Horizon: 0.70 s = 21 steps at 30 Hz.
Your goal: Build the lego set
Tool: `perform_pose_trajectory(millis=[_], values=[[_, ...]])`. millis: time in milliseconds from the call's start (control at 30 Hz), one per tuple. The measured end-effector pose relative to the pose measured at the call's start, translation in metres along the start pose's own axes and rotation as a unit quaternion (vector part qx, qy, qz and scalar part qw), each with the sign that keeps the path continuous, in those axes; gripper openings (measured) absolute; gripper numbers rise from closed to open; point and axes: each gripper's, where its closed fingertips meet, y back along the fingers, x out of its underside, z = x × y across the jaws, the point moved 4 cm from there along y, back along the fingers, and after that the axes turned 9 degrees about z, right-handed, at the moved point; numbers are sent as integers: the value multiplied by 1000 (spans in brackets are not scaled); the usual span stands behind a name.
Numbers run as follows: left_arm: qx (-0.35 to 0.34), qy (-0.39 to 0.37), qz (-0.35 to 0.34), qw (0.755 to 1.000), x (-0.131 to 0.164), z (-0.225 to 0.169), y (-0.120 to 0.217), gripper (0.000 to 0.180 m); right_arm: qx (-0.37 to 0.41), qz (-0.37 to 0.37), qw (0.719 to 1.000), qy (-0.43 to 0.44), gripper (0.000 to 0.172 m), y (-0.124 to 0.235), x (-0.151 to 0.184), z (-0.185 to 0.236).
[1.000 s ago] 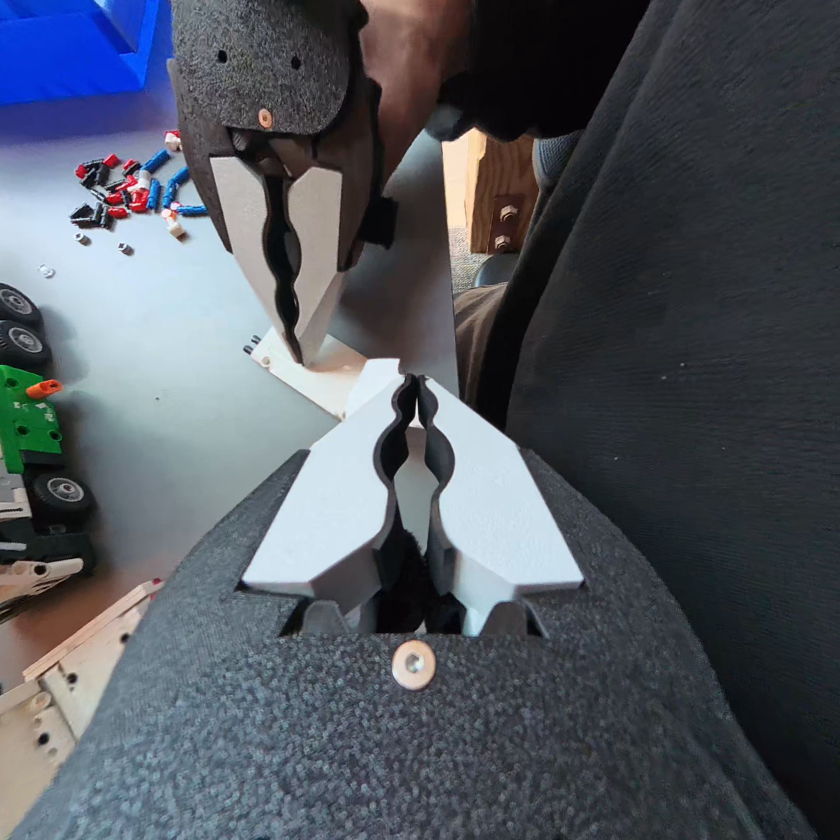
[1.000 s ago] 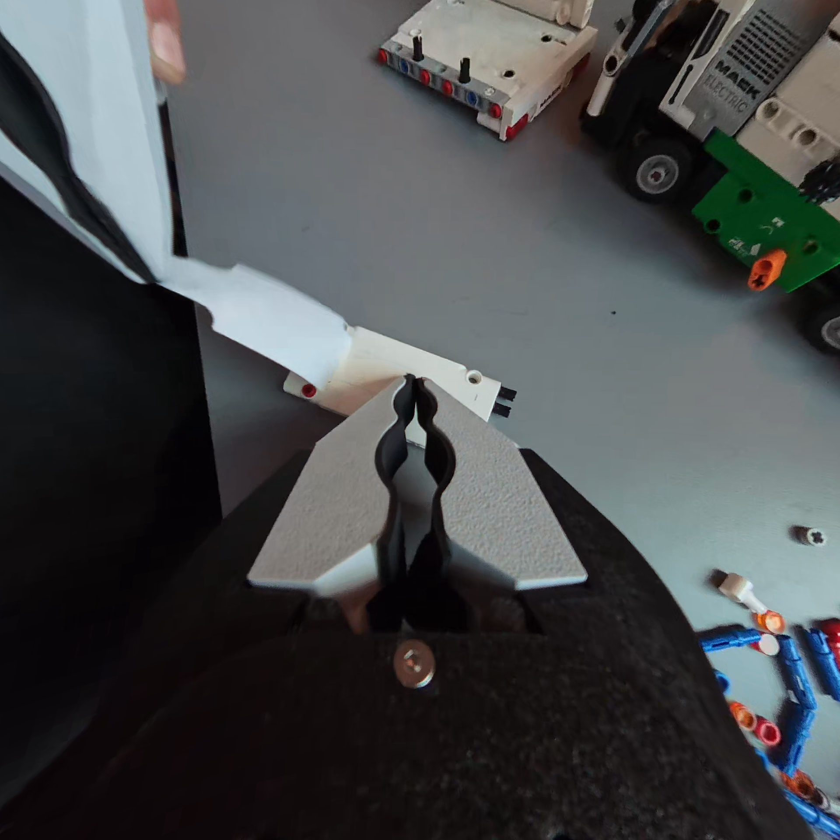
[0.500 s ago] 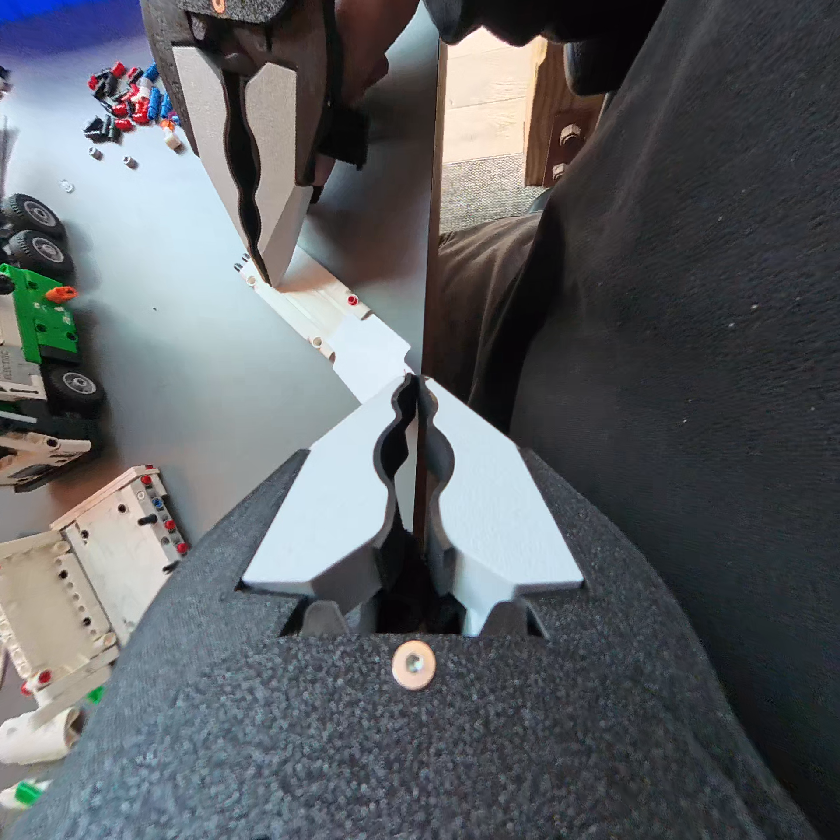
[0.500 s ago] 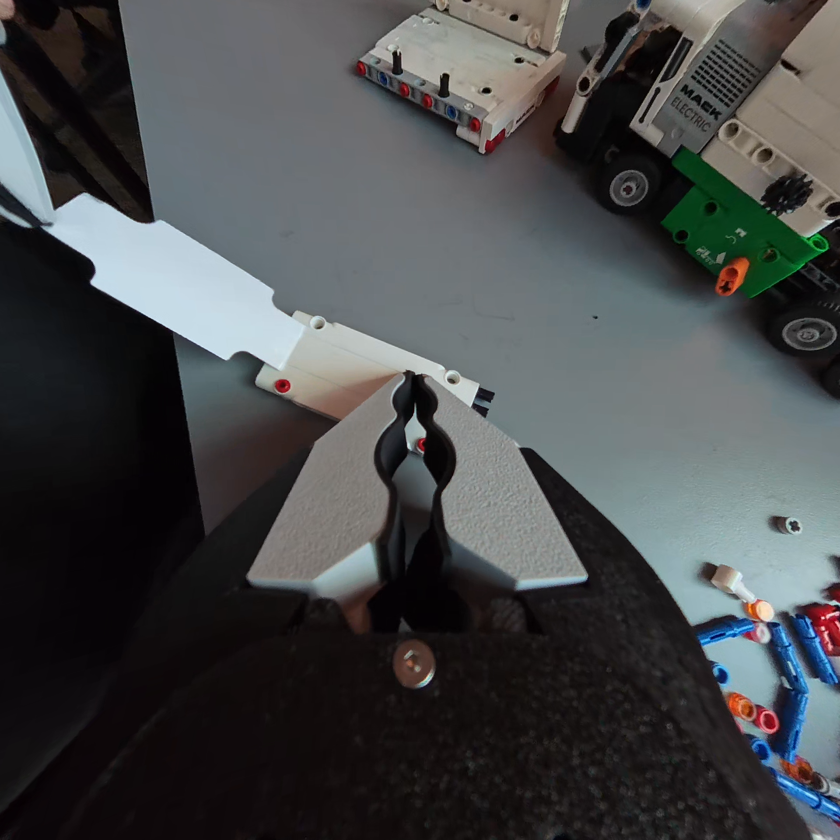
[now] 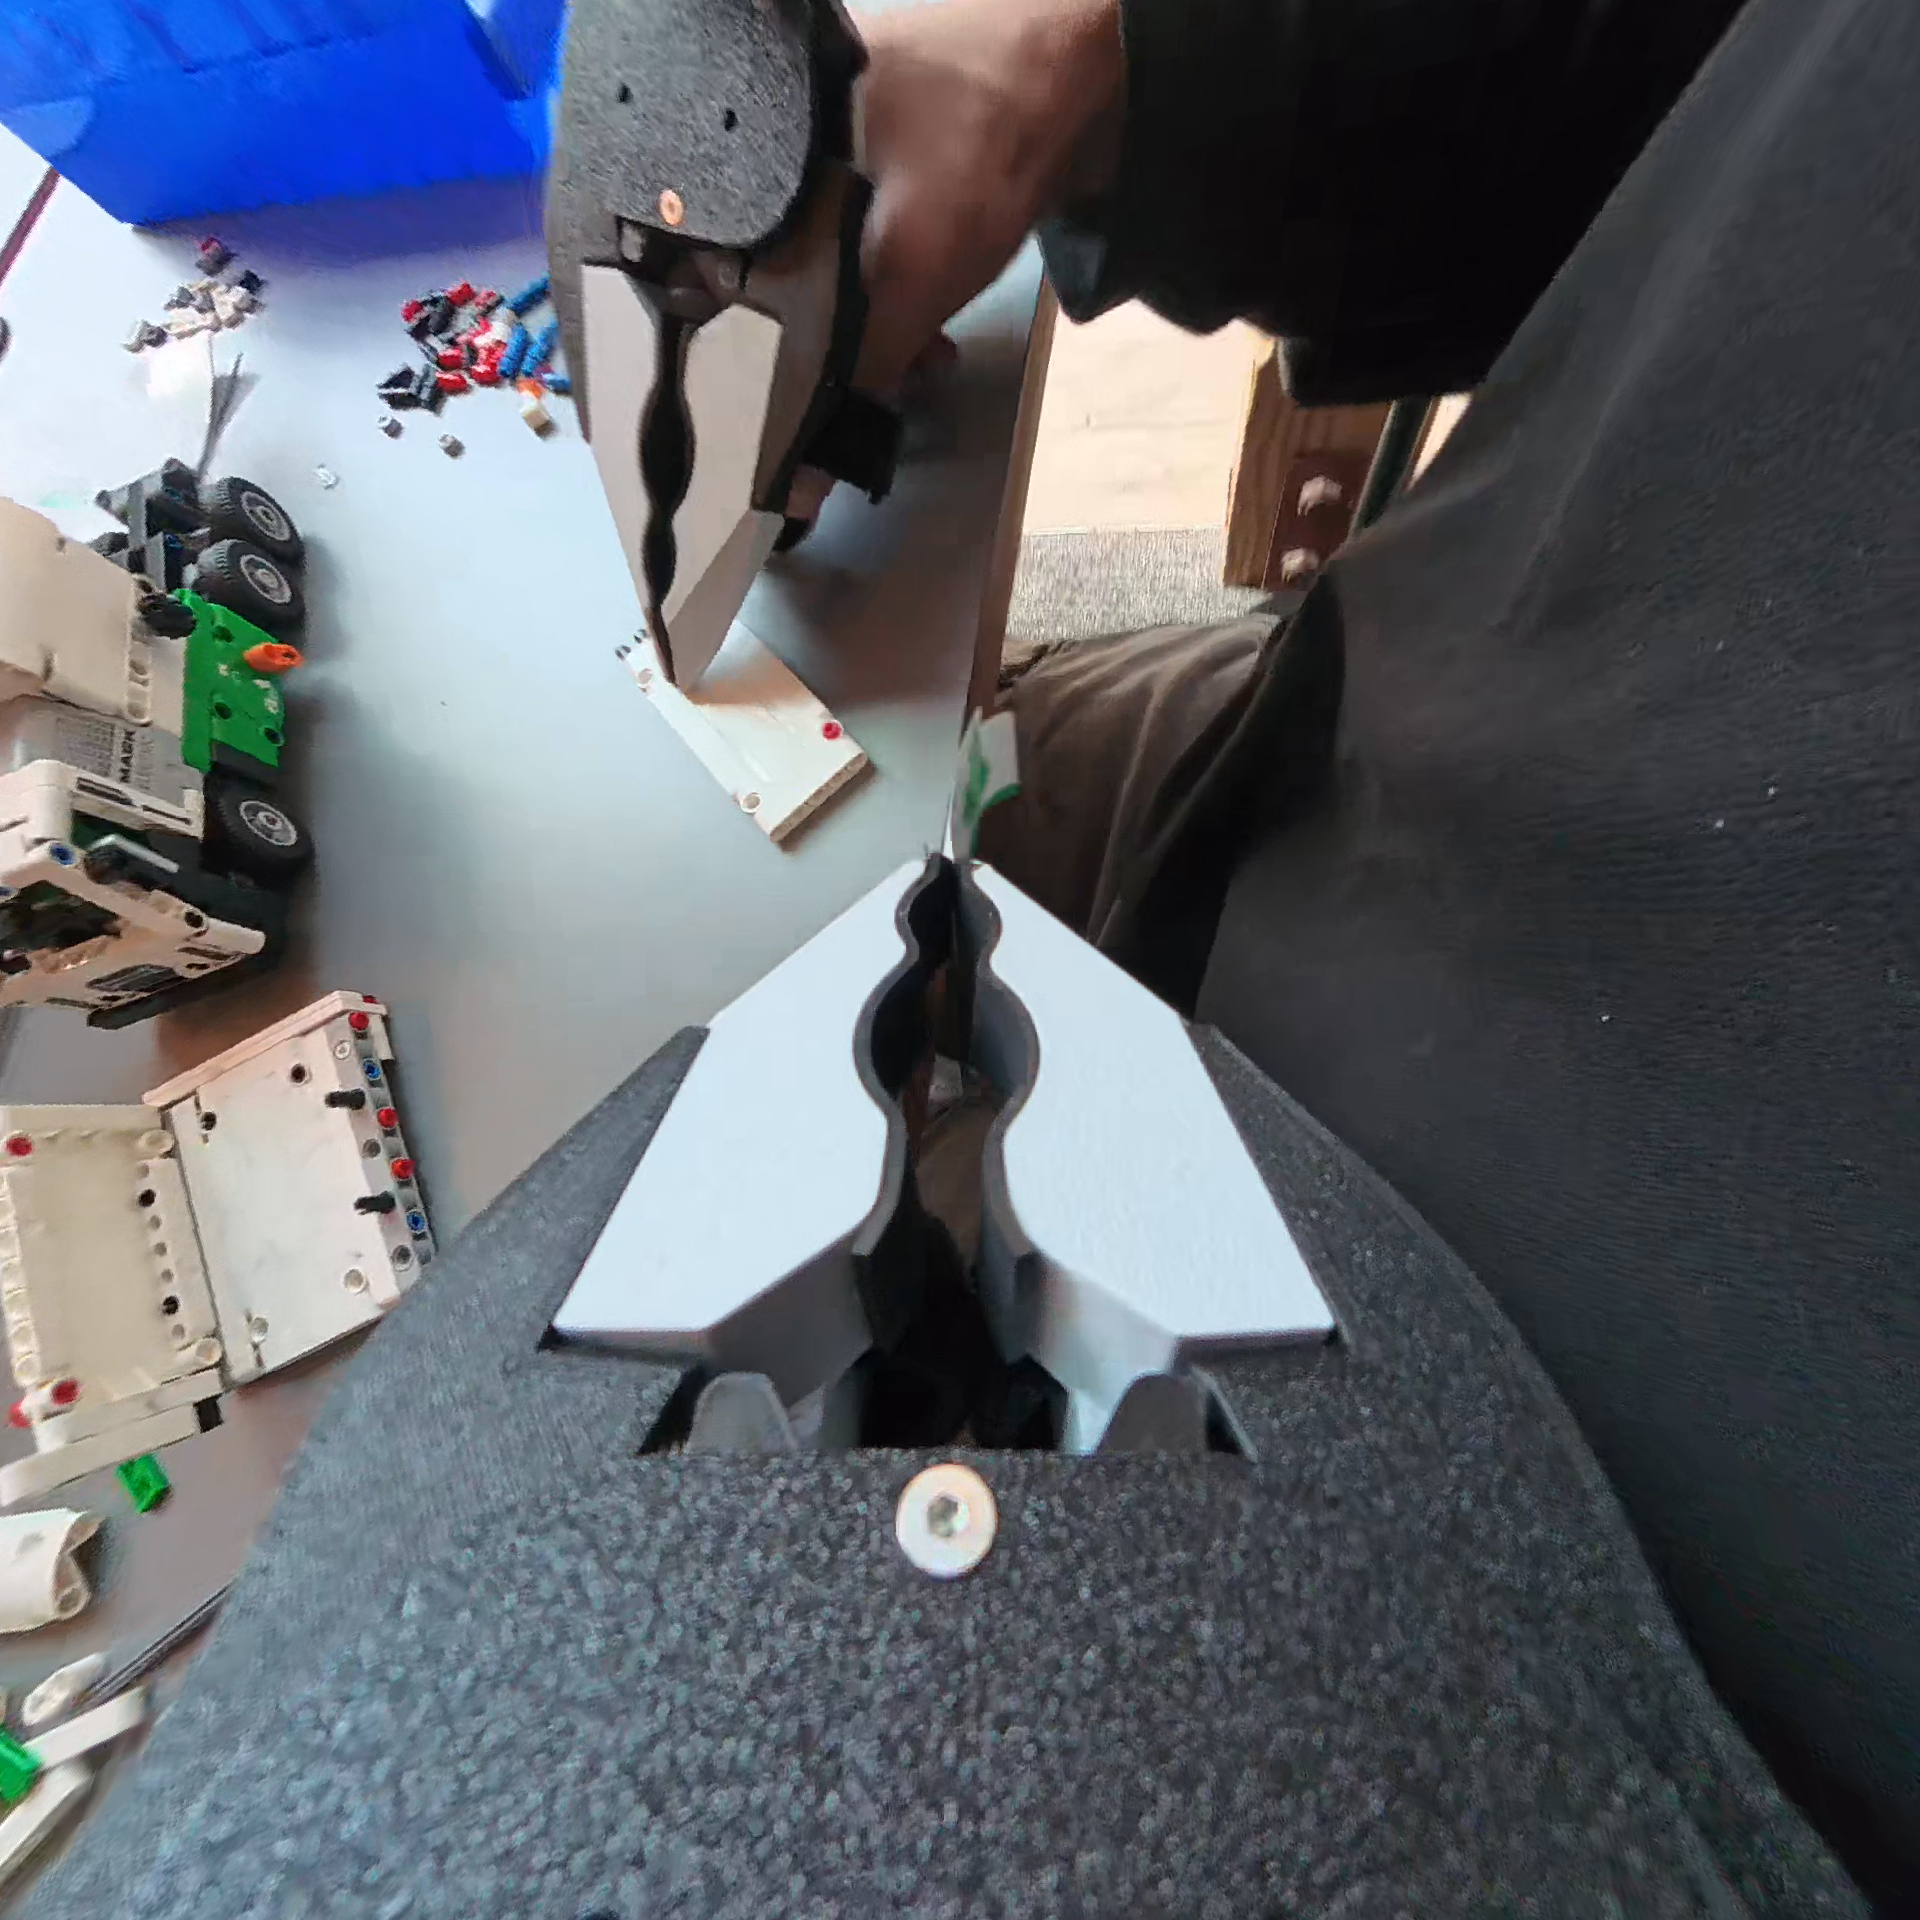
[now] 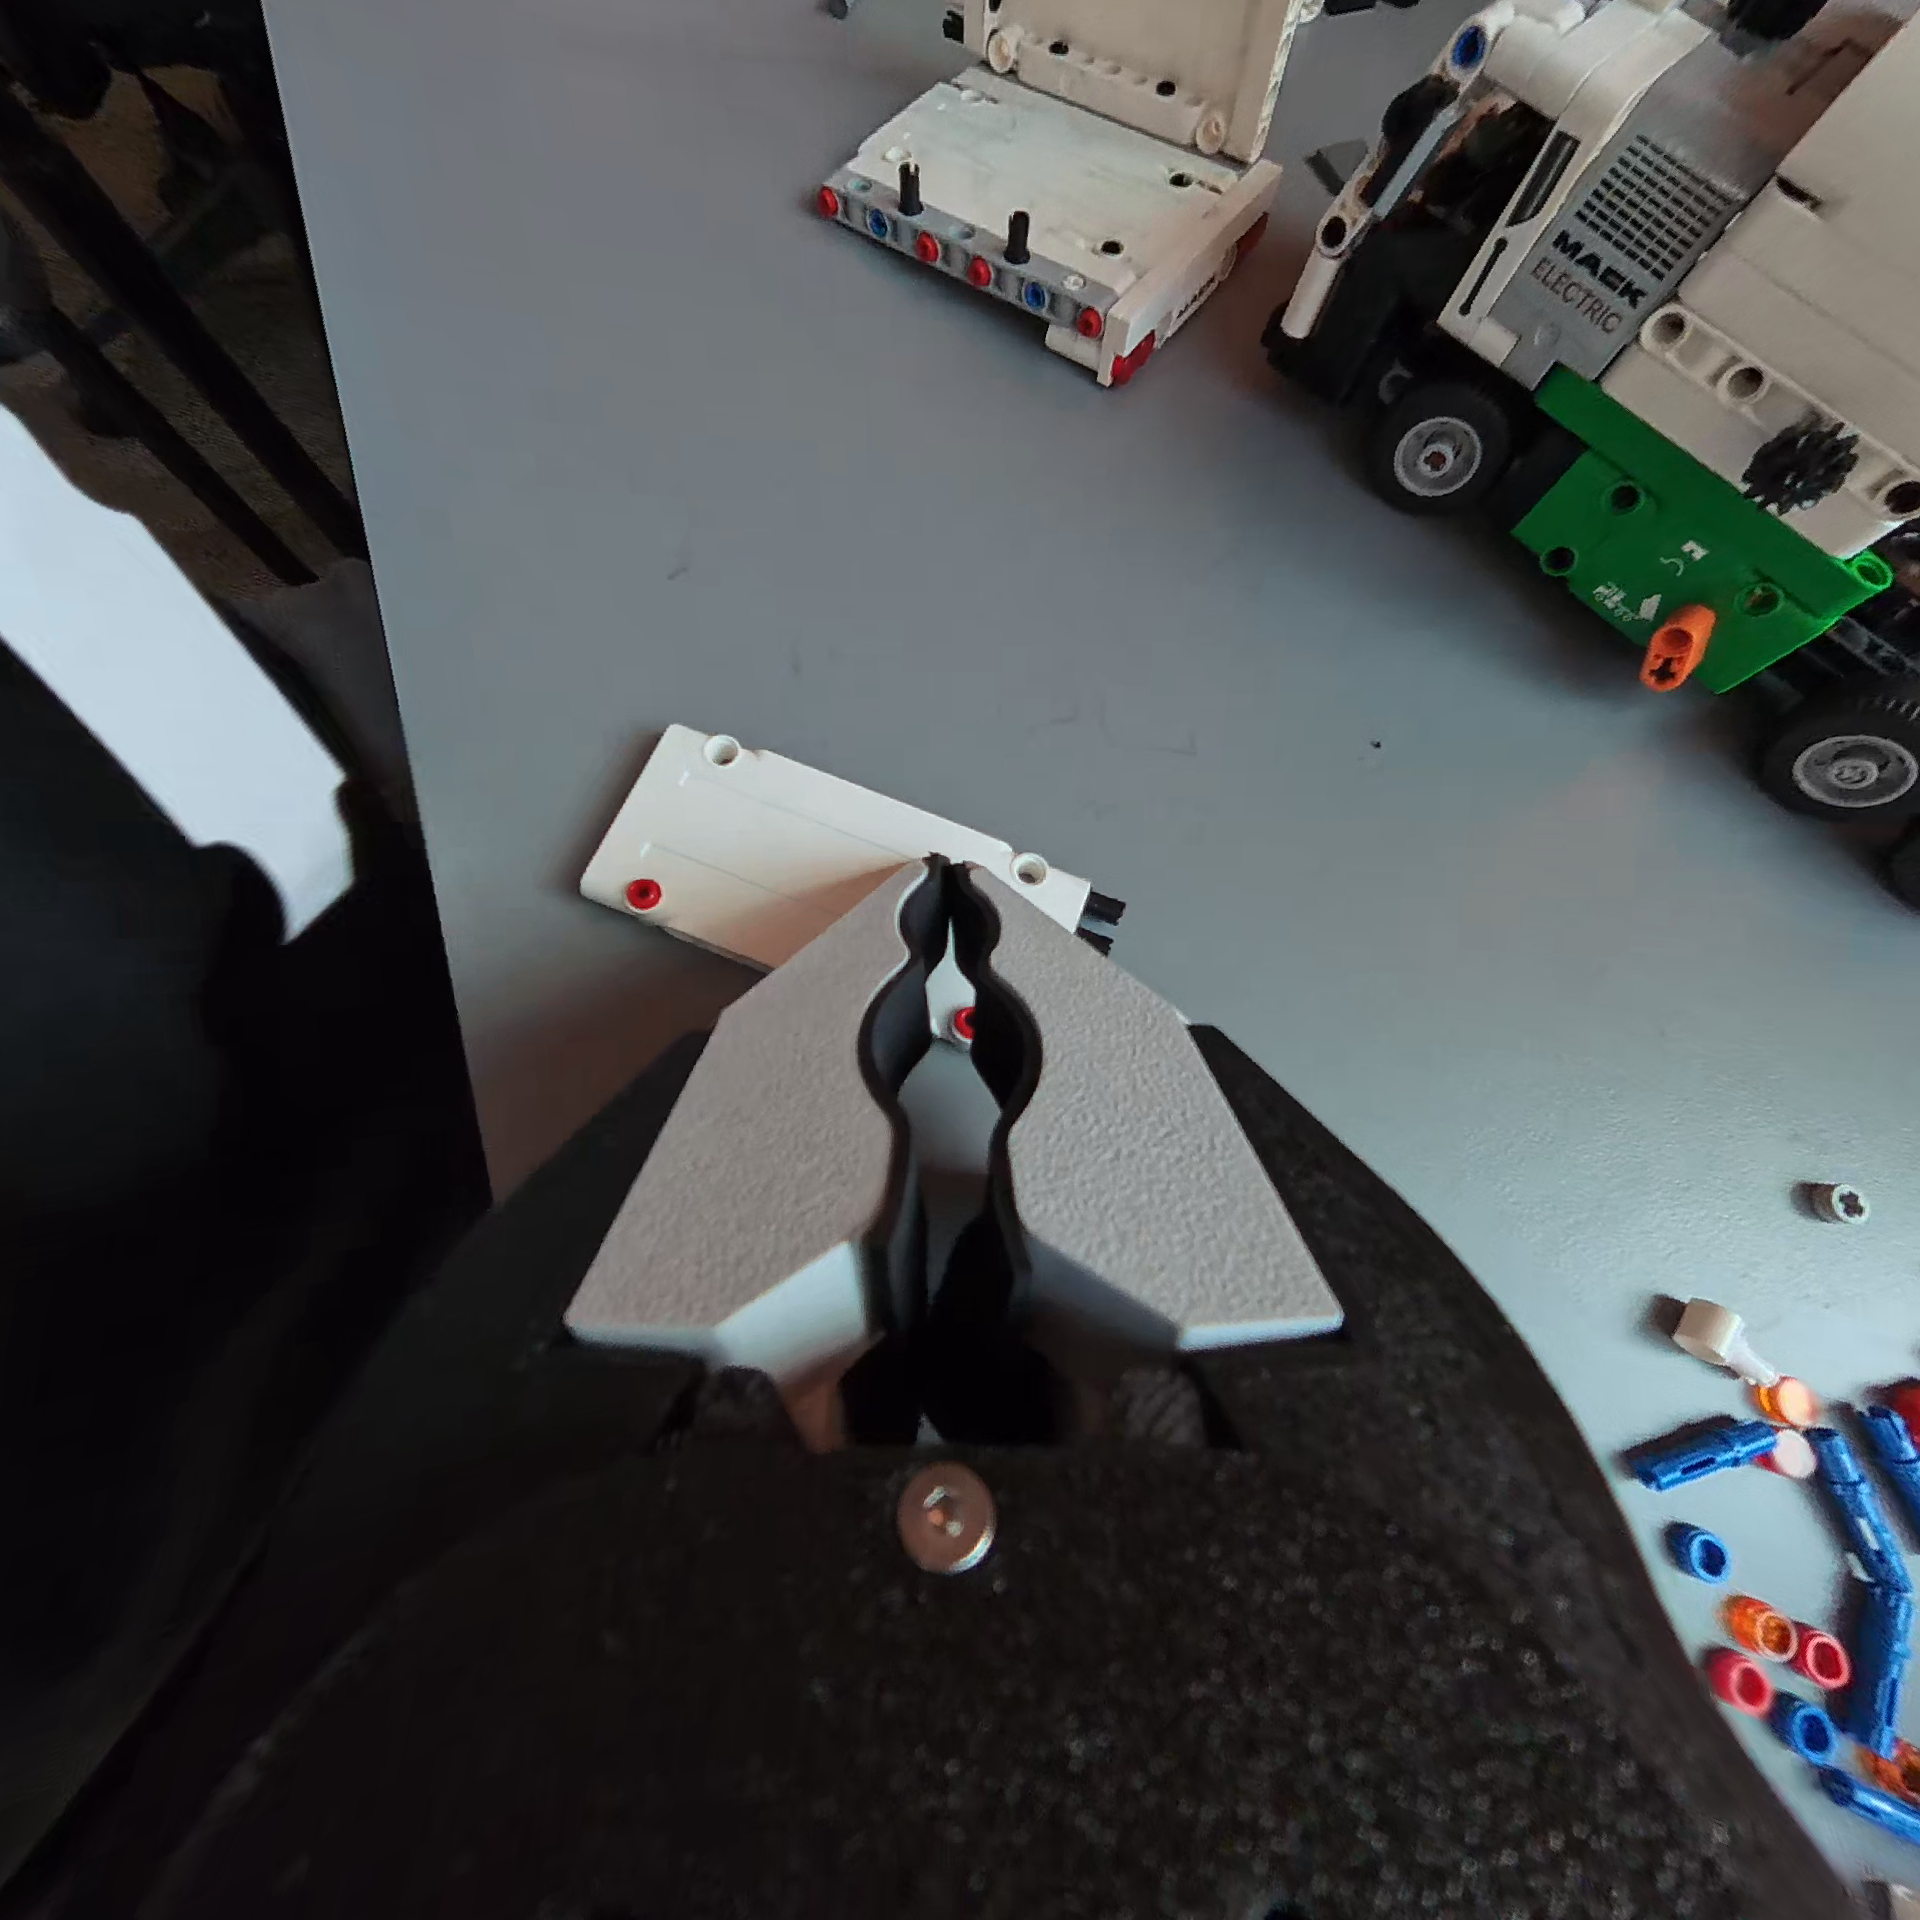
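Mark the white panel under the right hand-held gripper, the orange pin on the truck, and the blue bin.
white panel [image 6: 769, 831], right wrist view, flat top face.
orange pin [image 6: 1675, 649], right wrist view, its barrel.
blue bin [image 5: 312, 114], left wrist view, side wall.

Grey tabletop [image 6: 790, 499], carpeted floor [image 5: 1117, 582] beyond.

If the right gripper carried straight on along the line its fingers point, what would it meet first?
Most likely the white panel lying flat on the grey table. The right gripper has its closed tips right over the panel's upper face; whether they already touch it is unclear.
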Motion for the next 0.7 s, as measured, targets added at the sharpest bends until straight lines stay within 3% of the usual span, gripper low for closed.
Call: perform_pose_trajectory(millis=[33, 200, 367, 433, 500, 600, 700], values=[[3, 15, -16, 1000, -3, 5, 4, 0, -7, -3, 1000, -11, 0, 0, -1, 0], [45, 102, -68, 991, -8, 41, 16, 0, 2, -141, 990, -31, 0, 52, -22, -3], [130, 134, -86, 979, -24, 66, 9, 0, -93, -180, 974, -105, 37, 76, -15, 28], [139, 126, -75, 979, -28, 76, 5, 0, -99, -194, 967, -131, 37, 72, -11, 41], [131, 109, -61, 983, -31, 86, 5, 0, -72, -181, 968, -159, 37, 65, 0, 43], [115, 99, -60, 987, -33, 103, 15, 0, -17, -74, 976, -204, 40, 44, 20, 44], [92, 99, -60, 989, -31, 119, 28, 0, 11, -46, 971, -236, 57, 29, 15, 53]])
